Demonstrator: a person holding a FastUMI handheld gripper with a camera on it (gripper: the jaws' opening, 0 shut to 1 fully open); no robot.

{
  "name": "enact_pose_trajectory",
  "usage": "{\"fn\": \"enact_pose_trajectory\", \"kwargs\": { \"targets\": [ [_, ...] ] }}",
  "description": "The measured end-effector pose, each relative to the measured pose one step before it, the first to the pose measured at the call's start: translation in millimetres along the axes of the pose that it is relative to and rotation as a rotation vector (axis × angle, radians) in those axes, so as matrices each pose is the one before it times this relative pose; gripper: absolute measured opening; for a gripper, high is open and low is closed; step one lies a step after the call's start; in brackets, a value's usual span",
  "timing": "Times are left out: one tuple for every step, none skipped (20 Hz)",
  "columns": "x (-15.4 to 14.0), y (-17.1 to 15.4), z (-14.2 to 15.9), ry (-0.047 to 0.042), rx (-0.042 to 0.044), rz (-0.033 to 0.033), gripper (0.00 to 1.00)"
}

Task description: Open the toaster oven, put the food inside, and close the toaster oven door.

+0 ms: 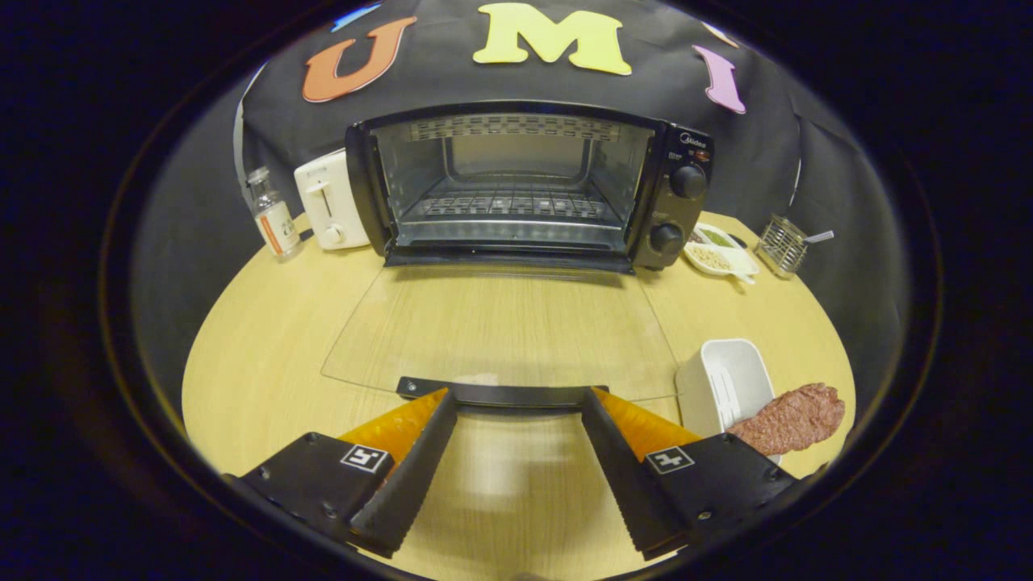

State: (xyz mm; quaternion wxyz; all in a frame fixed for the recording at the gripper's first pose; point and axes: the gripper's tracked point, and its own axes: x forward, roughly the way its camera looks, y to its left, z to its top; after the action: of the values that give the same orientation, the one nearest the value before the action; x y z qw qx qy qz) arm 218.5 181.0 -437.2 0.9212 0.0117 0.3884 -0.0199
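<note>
Glass toaster oven door [500,339] lies open just ahead of spread fingers [420,420]

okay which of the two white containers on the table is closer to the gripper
The deep white rectangular tub, just beside the open gripper, with the piece of meat against it. The other, a shallow white dish, sits far back beside the toaster oven.

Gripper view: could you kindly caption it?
Open gripper at black toaster oven's lowered glass door; brown meat slice waits aside.
</note>
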Motion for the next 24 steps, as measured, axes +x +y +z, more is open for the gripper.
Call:
{"fn": "enact_pose_trajectory", "kwargs": {
  "targets": [
    [-0.98,0.14,1.24,-0.00154,-0.00706,0.00376,1.00],
    [-2.85,-0.53,0.27,-0.00077,-0.00595,0.00597,1.00],
    [-2.72,-2.42,0.82,0.00232,-0.00414,0.00080,1.00],
    [-4.17,-1.90,-0.24,-0.00081,0.00477,0.00386,1.00],
    [-6.46,-3.65,1.97,-0.01131,0.00868,0.00123,1.00],
    [-7.45,-4.28,3.14,-0.01401,0.00195,0.00070,1.00],
    [-10.13,-6.18,2.79,-0.01390,-0.00475,-0.00282,1.00],
    [-11.34,-5.62,3.87,-0.01999,-0.00335,0.00498,1.00],
    [-12.81,-9.96,4.77,-0.01757,-0.00542,-0.00402,1.00],
    [-13.65,-12.36,6.04,-0.02226,-0.00339,-0.00486,1.00],
    [-12.33,-15.58,5.89,-0.01737,-0.00289,-0.01385,1.00],
    [-11.16,-16.95,6.29,-0.01632,-0.00337,-0.00987,1.00],
    [-8.76,-18.87,5.93,-0.01537,-0.00015,-0.01206,1.00],
    [-6.92,-20.06,4.39,-0.01061,0.00296,-0.00810,1.00],
    [-3.95,-21.20,2.88,-0.00393,0.00348,-0.01066,1.00],
    [-1.66,-22.22,1.76,-0.00524,0.00068,-0.00979,1.00],
    [0.76,-21.64,-1.10,0.00627,0.00247,-0.00968,1.00],
    [3.03,-15.06,-4.63,0.01484,0.01407,0.01471,1.00],
    [4.93,-10.73,-4.41,0.02046,0.02220,0.02997,1.00],
    [5.43,-8.28,-8.61,0.03526,0.01327,0.03432,1.00],
    [5.99,-2.99,-5.12,0.02626,0.01129,0.05219,0.99],
    [7.29,0.82,-5.15,0.03034,0.00785,0.06192,0.98],
    [8.59,-2.30,-7.51,0.03983,0.01293,0.04484,0.96],
    [8.57,1.12,-5.98,0.03559,0.01599,0.05399,0.94]
  ]
}}
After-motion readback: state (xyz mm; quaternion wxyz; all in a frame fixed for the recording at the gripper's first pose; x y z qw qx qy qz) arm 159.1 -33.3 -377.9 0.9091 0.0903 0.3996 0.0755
